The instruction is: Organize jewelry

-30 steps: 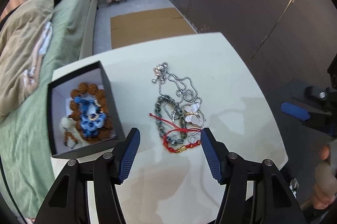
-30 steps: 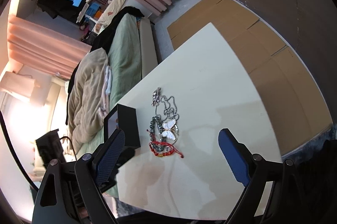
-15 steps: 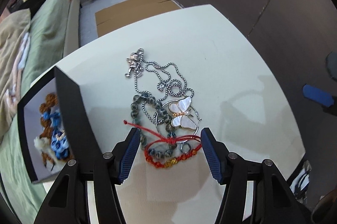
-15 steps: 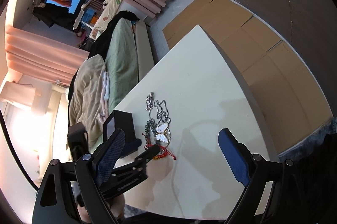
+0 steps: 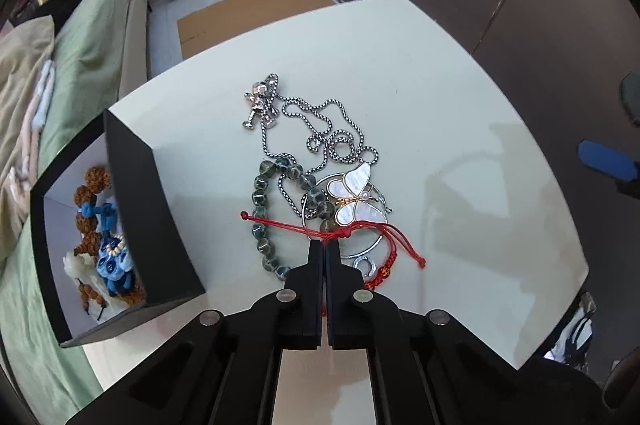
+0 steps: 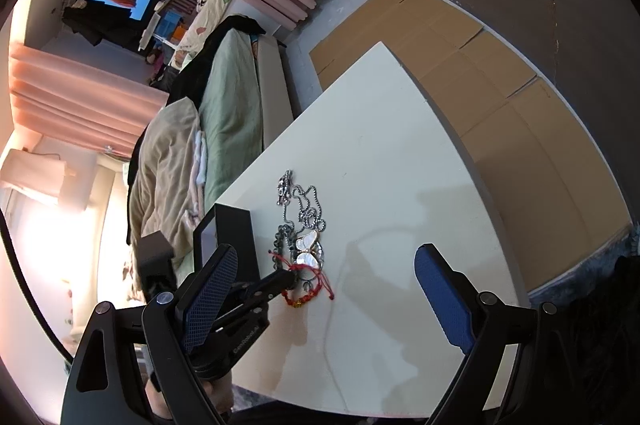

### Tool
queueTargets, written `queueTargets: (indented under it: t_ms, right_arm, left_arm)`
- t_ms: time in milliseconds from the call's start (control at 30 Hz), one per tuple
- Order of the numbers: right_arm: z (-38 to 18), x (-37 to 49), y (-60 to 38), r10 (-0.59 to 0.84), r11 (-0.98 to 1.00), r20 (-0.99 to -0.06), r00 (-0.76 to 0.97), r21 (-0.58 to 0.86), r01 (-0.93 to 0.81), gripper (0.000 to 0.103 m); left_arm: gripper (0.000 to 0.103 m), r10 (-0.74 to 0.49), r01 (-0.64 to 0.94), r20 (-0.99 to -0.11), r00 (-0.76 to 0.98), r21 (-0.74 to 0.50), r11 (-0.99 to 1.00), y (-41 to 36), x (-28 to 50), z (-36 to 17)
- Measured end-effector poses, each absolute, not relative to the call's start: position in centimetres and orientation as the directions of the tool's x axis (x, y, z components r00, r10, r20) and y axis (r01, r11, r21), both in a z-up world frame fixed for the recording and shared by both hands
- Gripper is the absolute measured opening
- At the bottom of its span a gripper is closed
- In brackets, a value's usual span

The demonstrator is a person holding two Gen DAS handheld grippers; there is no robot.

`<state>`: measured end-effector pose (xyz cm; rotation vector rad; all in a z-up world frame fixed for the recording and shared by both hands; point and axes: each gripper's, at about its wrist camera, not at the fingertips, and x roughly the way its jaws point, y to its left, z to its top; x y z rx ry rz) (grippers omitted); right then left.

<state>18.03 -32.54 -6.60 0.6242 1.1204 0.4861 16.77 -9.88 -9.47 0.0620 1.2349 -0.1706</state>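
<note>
Left wrist view shows the left gripper (image 5: 325, 245) with its two fingers pressed together, no gap between the pads, pinching the red cord bracelet (image 5: 352, 233) at its knot; the cord runs out left and right from the fingertips and a beaded loop of it lies just right of the jaws. That bracelet rests on top of a small heap on the white table (image 5: 440, 73): one silver chain necklace (image 5: 320, 129) with a little figure pendant at its far end, one dark green bead bracelet (image 5: 260, 201), one mother-of-pearl butterfly piece (image 5: 354, 199) on a thin silver hoop, all overlapping one another. Just left of the heap stands one open black box (image 5: 136, 193), white inside, holding a brown bead string and a blue ornament. Right wrist view shows the right gripper (image 6: 324, 299) held above the near part of the table, well apart from the heap, its two blue-padded fingers (image 6: 440, 297) spread wide with nothing between them. From this side the left gripper (image 6: 290, 277) reaches in from the left, its tips meeting the red cord bracelet (image 6: 306, 283) beside the black box (image 6: 236, 241).
</note>
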Motion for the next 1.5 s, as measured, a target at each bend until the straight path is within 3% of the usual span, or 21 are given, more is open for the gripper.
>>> queueTargets:
  t_ms: [267, 533, 800, 933, 1000, 1333, 1500]
  right_arm:
    - [-6.9, 18.0, -31.2, 0.648, 0.741, -0.681, 0.342, 0.668, -0.073, 0.092]
    - [-8.0, 18.1, -27.4, 0.653, 0.752, -0.707, 0.271, 0.648, -0.121, 0.075]
    - [-9.2, 18.4, -24.0, 0.642, 0.766, -0.734, 0.219, 0.622, -0.161, 0.042]
    - [-9.6, 18.8, -22.7, 0.614, 0.789, -0.759, 0.216, 0.588, -0.177, 0.034]
    - [-10.1, 19.1, -22.2, 0.599, 0.801, -0.772, 0.212, 0.572, -0.178, 0.025]
    - [-12.0, 20.8, -20.4, 0.488, 0.872, -0.848, 0.207, 0.463, -0.160, 0.021]
    - [-12.1, 21.0, -19.7, 0.446, 0.893, -0.869, 0.214, 0.414, -0.179, 0.012]
  left_arm:
    - [0.000, -0.124, 0.127, -0.910, 0.396, -0.079, 0.989, -8.2, 15.9, -6.1]
    - [0.000, -0.122, 0.081, -0.878, 0.463, -0.095, 0.992, -5.4, 15.5, -2.8]
    - [0.000, -0.120, 0.033, -0.854, 0.506, -0.120, 0.992, -2.3, 15.0, -1.2]
    - [0.000, -0.120, 0.021, -0.847, 0.517, -0.127, 0.992, -1.1, 14.7, -0.7]
    - [0.000, -0.122, 0.016, -0.844, 0.522, -0.134, 0.991, -0.6, 14.6, -0.6]
    - [0.000, -0.126, -0.010, -0.839, 0.530, -0.155, 0.988, 1.5, 14.5, -0.6]
    - [0.000, -0.125, -0.021, -0.840, 0.529, -0.160, 0.987, 2.3, 14.4, -0.8]
